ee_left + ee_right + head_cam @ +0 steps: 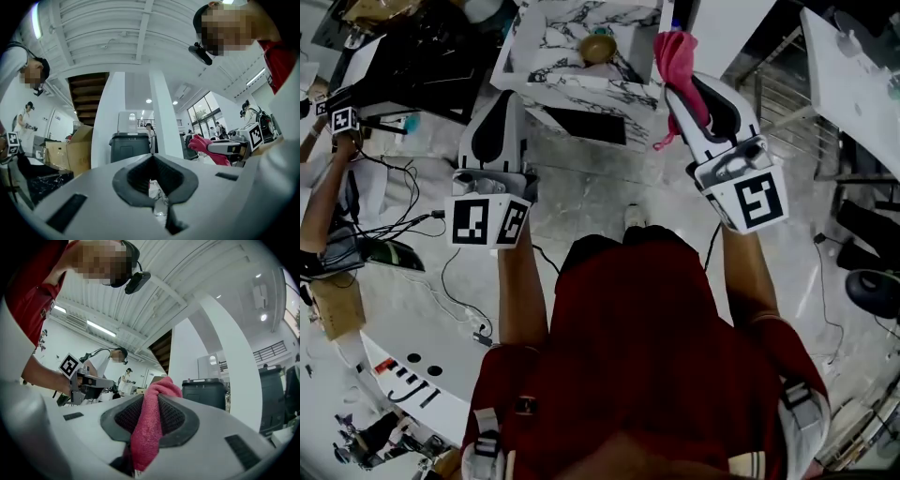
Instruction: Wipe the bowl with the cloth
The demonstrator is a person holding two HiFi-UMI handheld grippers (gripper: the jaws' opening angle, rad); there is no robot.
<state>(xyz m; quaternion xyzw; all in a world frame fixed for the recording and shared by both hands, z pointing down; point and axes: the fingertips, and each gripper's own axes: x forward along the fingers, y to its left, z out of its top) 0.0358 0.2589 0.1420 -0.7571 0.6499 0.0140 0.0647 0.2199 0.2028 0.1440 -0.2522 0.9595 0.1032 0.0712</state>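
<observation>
Nearest me, my left gripper (507, 101) is held out over the pale floor (600, 187) with its jaws brought together on nothing, the dark pads meeting at the tip in the left gripper view. Level with it on the other side, my right gripper (677, 92) is clamped on the pink cloth (675, 52). The right gripper view shows the cloth pinched between the two pads, bunched above them and hanging down below. Beyond both grippers stands the white marble tabletop (546, 42). On it sits the olive-brown bowl (598, 47), upright, between the lines of the two grippers, near the cloth but apart from it.
</observation>
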